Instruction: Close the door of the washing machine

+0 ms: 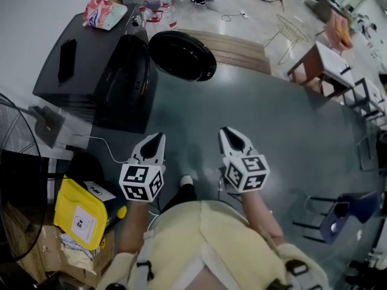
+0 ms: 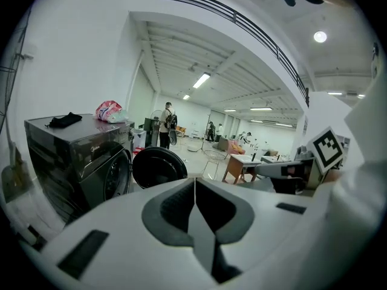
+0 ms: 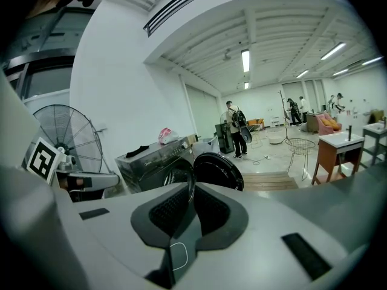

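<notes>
Right tongs (image 3: 192, 189) shut; yellow bag (image 1: 80, 213): head view only.

fan (image 1: 15, 180): cut off at left edge | distant people (image 2: 167, 122): too small

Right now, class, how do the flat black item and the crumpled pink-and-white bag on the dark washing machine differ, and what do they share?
Colour: the flat black item is plain dark; the crumpled pink-and-white bag is bright.
Shape: the item lies low and long; the bag is puffed up.
Place: the bag sits nearer the open round black door than the item.
Both rest on top of the dark washing machine.
</notes>
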